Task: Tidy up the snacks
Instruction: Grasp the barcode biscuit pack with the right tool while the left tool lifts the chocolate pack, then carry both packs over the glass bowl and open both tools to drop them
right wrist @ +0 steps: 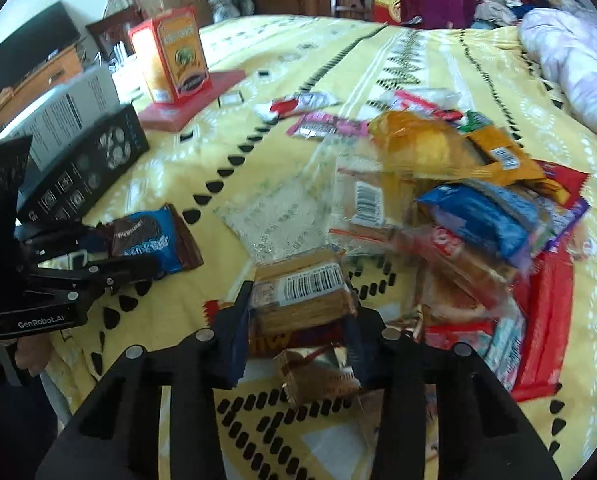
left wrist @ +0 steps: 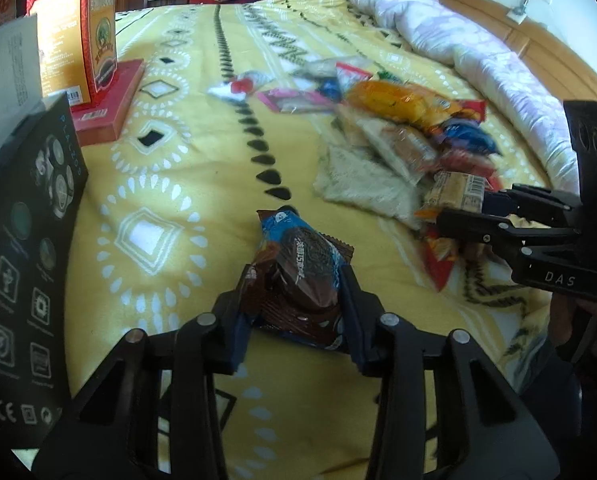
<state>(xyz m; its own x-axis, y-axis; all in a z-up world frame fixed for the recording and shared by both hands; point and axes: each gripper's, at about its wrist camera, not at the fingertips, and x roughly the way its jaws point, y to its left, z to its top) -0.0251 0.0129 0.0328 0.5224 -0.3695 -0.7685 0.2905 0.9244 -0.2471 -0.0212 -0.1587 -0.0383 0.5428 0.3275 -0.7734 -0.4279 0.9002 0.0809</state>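
On the yellow patterned blanket (left wrist: 170,184), the left gripper (left wrist: 298,300) is clamped on a blue-and-brown sandwich-cookie packet (left wrist: 302,268) – well apart from the heap. The right gripper (right wrist: 298,320) pinches a clear-wrapped tan biscuit pack with a barcode label (right wrist: 302,292) at the near edge of the pile of mixed snack packets (right wrist: 458,200).

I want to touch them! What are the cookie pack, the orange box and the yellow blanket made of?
Cookie pack: looks like thin glossy plastic film; it crinkles and shines between the left gripper's fingers.
Orange box: probably printed cardboard, with flat stiff sides and sharp corners.
Yellow blanket: seems soft, fuzzy fabric, maybe fleece; it looks matte and lies in gentle folds.
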